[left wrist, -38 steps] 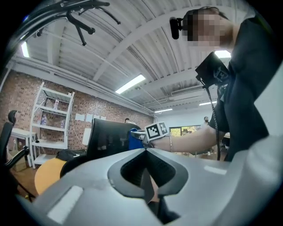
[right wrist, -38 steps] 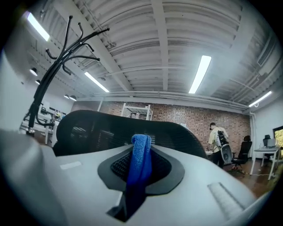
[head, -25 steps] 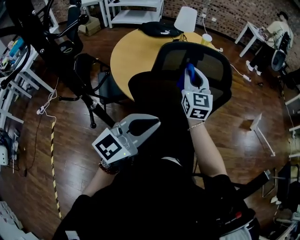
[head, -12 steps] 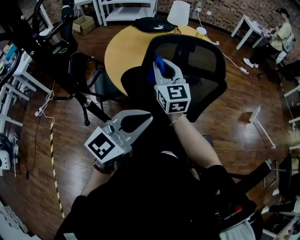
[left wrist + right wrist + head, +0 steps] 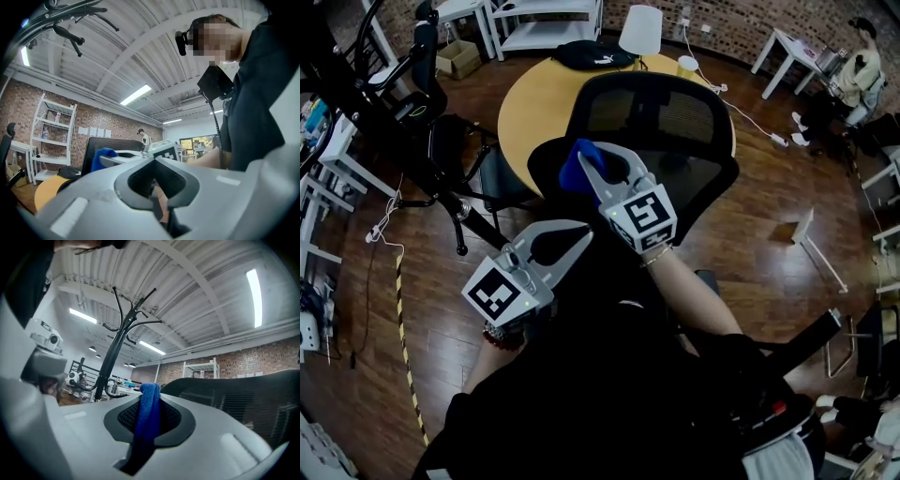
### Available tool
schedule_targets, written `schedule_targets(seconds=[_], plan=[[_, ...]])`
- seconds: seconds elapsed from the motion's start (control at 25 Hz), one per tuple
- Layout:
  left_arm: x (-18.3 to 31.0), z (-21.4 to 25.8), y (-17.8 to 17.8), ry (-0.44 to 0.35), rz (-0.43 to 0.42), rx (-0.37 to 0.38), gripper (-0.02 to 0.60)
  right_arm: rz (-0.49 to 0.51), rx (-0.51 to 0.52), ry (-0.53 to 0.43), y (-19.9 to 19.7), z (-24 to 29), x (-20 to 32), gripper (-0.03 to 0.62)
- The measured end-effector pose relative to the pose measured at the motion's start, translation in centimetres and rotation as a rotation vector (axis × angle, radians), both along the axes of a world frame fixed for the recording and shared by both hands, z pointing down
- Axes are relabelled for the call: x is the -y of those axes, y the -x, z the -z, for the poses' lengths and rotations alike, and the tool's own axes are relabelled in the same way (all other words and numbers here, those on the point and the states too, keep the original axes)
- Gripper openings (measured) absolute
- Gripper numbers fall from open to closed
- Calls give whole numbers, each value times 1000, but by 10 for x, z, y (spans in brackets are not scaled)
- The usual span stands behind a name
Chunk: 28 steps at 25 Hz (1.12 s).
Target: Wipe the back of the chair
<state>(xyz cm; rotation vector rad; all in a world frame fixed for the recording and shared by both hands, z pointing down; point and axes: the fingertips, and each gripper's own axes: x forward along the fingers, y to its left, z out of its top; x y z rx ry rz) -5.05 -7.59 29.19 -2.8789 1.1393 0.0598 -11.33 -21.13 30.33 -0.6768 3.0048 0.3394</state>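
A black office chair with a mesh back [image 5: 675, 122] stands before me; its mesh [image 5: 248, 399] fills the right of the right gripper view. My right gripper [image 5: 591, 167] is shut on a blue cloth [image 5: 575, 164], with the cloth [image 5: 147, 420] pinched between the jaws and held at the left edge of the chair back. The cloth [image 5: 102, 157] also shows in the left gripper view, ahead of the chair back [image 5: 110, 143]. My left gripper [image 5: 572, 234] is shut with nothing in it, lower and to the left, in front of the seat.
A round yellow table [image 5: 534, 103] stands behind the chair, with a black bag [image 5: 595, 54] and a cup [image 5: 687, 66] on it. A black coat stand [image 5: 119, 343] and other chairs [image 5: 459, 150] are at the left. A person [image 5: 862, 70] sits at a white desk far right.
My right gripper has swept the blue cloth leftward across the chair back, from its middle to its left edge, and turned to the left. My left gripper has stayed where it was.
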Motion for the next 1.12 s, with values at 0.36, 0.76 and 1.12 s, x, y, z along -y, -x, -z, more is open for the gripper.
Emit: schedule_targets(seconds=[0.36, 0.76, 1.12], plan=[[21, -12, 11, 71, 23, -70, 6, -798, -51, 44, -269, -60, 96, 34], [34, -5, -2, 57, 6, -75, 6, -846, 32, 24, -280, -47, 111, 35], [36, -20, 6, 91, 45, -80, 6, -845, 135, 55, -250, -50, 115, 35]])
